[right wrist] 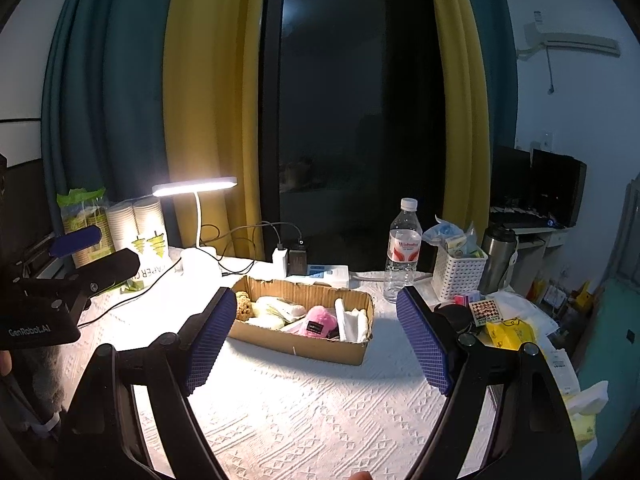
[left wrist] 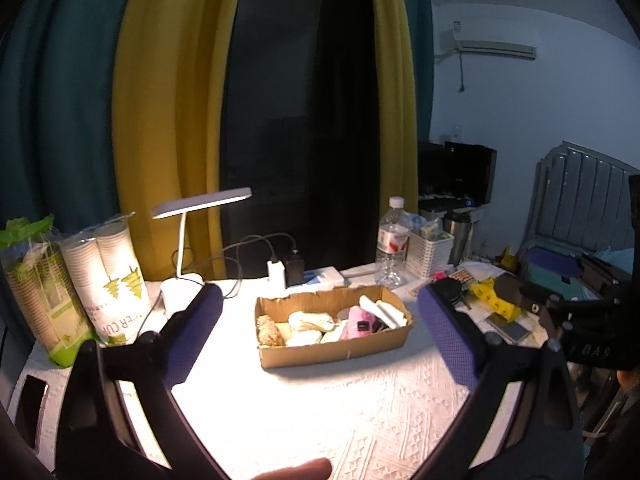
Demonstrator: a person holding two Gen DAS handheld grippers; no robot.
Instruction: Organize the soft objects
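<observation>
A shallow cardboard box (left wrist: 334,350) sits on the white patterned tablecloth (left wrist: 340,412). It holds soft items: a pink plush (left wrist: 360,322), cream and white soft pieces (left wrist: 306,326), a brown textured piece (left wrist: 268,330) at its left end and white folded cloth (left wrist: 384,310) at its right. The box shows in the right wrist view too (right wrist: 304,344), with the pink plush (right wrist: 318,320). My left gripper (left wrist: 320,328) is open and empty, held back from the box. My right gripper (right wrist: 314,338) is open and empty, also short of the box. The left gripper shows at the left edge of the right wrist view (right wrist: 86,252).
A lit white desk lamp (right wrist: 194,188) stands behind the box, with chargers and a power strip (right wrist: 320,272). Sleeves of paper cups (left wrist: 116,276) stand at the left. A water bottle (right wrist: 404,248), white basket (right wrist: 458,272), steel flask (right wrist: 496,258) and small clutter (right wrist: 508,328) are at the right.
</observation>
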